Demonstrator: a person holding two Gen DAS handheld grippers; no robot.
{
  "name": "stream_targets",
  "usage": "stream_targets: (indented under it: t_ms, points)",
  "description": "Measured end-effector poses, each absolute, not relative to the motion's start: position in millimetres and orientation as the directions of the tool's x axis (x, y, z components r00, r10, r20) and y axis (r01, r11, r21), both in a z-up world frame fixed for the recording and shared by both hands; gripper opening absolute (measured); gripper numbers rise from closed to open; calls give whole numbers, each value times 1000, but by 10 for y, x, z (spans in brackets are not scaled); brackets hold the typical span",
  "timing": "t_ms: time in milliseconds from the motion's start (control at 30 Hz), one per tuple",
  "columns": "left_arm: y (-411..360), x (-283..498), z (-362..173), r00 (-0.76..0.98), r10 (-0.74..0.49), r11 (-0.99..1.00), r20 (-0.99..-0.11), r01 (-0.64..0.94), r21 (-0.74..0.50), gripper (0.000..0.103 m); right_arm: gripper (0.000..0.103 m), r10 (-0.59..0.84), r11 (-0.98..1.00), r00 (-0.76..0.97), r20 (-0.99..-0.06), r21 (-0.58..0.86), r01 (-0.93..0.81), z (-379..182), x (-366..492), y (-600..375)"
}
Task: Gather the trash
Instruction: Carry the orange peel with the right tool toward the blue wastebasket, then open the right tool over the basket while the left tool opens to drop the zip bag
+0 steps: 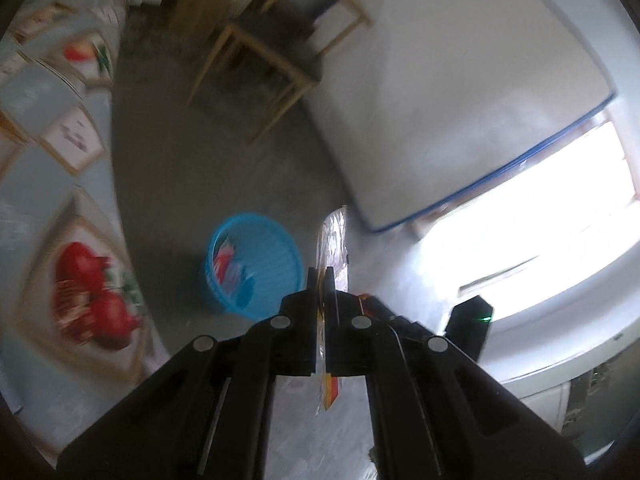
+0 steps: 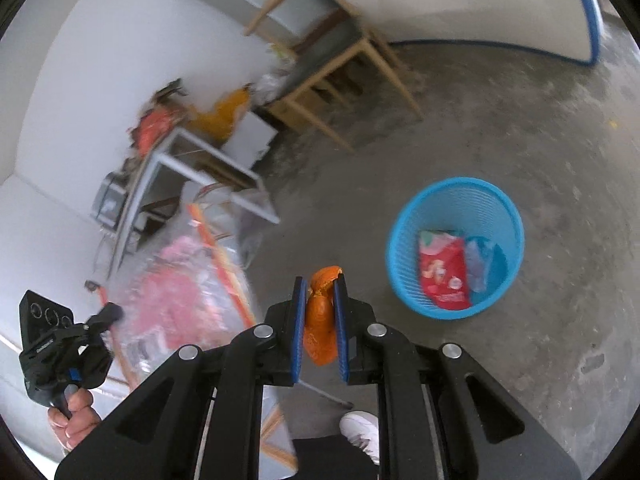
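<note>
I'm over a bare grey concrete floor [image 2: 500, 128], with a white wall behind and a wooden-framed table [image 2: 336, 64] standing at the back. The left wrist view is smeared with blur: framed pictures of red fruit [image 1: 90, 296] along its left edge are barely readable, and a bright window [image 1: 540, 216] washes out the right side. In the right wrist view a heap of clear plastic bags with pink contents [image 2: 188, 292] is too blurred for me to make out, and the person shows only as a hand [image 2: 74, 416] on a gripper handle at the lower left and a white shoe [image 2: 360, 428] half hidden behind my tool.

The left gripper [image 1: 320, 280] is clamped on a thin foil wrapper [image 1: 332, 240] — it stands on edge between the pads, its top poking out past the tips and its tail hanging below. The right gripper [image 2: 320, 288] is pinching an orange peel [image 2: 322, 320] between its blue pads [image 2: 298, 320].

The blue plastic wastebasket [image 2: 404, 272] sits on the floor — ahead and right of the right gripper, ahead and left of the left one, apart from both. In it lie a red snack packet [image 2: 444, 268] and a bluish bag [image 2: 478, 264].
</note>
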State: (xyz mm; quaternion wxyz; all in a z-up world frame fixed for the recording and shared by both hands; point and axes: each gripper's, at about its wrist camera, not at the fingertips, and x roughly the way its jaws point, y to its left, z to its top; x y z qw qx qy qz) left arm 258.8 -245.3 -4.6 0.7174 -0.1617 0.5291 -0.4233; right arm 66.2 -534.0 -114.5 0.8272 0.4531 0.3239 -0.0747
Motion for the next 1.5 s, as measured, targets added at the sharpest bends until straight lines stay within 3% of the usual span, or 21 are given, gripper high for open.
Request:
stream_targets:
  t_ms: [333,467,500,533,567,600,700,1133,1333,1500]
  points:
    - [-3578,2714,-884,13,-600,732,-800,411,-543,1,14,200,476,715,-670,704,527,-1871,1087,-5881]
    - [-3959,2792,-1155,-11,-573,737,-820,431,-521,2,17,201,499,685,-701,675,544,-2046,1343,-6019]
    - [-4019,2825,-1210,-7,-562,743,-827,436,-509,6,19,196,515,660,-725,649,560,-2134,1444,-6057]
    - [-4066,2845,-1261,15,-545,757,-839,440,-483,19,26,190,533,639,-745,625,571,-2190,1504,-6083]
    - [-4074,2850,-1286,45,-522,776,-852,440,-452,40,29,171,550,612,-773,590,591,-2249,1551,-6106]
    - [-4080,2880,-1292,61,-513,785,-856,437,-439,48,30,145,557,584,-799,553,619,-2310,1572,-6128]
    - [-4019,2851,-1276,21,-537,766,-843,431,-477,52,31,147,542,593,-792,565,622,-2345,1516,-6161]
    - [-3206,2223,-395,89,-608,687,-789,556,-468,67,32,114,594,632,-766,563,575,-1946,946,-5866]
    - [-2686,1895,-59,169,-642,683,-748,569,-458,71,51,133,667,668,-732,564,486,-1476,739,-5503]
    - [-2121,1575,221,274,-652,691,-707,600,-404,76,60,186,747,693,-697,558,361,-981,760,-5045]
